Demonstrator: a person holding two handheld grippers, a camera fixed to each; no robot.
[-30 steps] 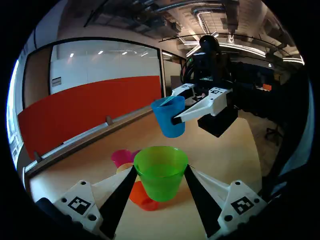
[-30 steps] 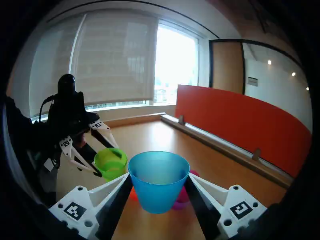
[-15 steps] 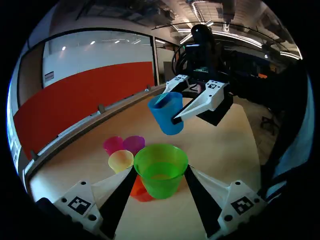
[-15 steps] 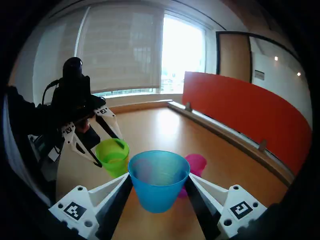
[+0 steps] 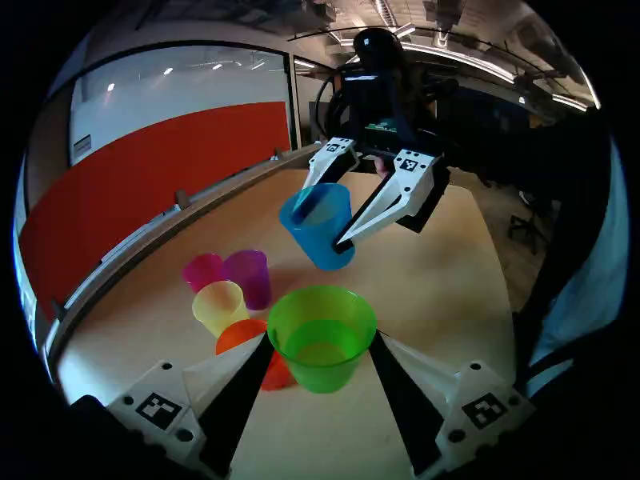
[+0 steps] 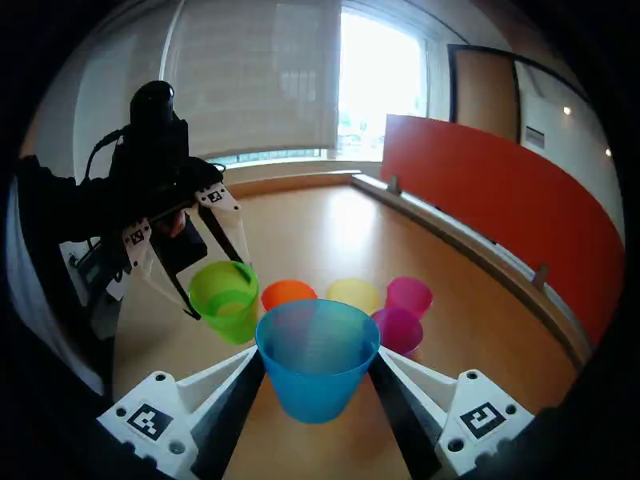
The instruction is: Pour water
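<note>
A pink cup, purple cup, yellow cup and orange cup crowd the table at its left side, near the red partition. The right side lies open, and the green cup and blue cup hang apart above it.

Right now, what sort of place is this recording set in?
Most likely an open-plan office. A long wooden desk runs along an orange divider panel. Behind it, a roller blind hangs beside a bright window. What looks like an office chair stands beyond the desk's edge.
</note>
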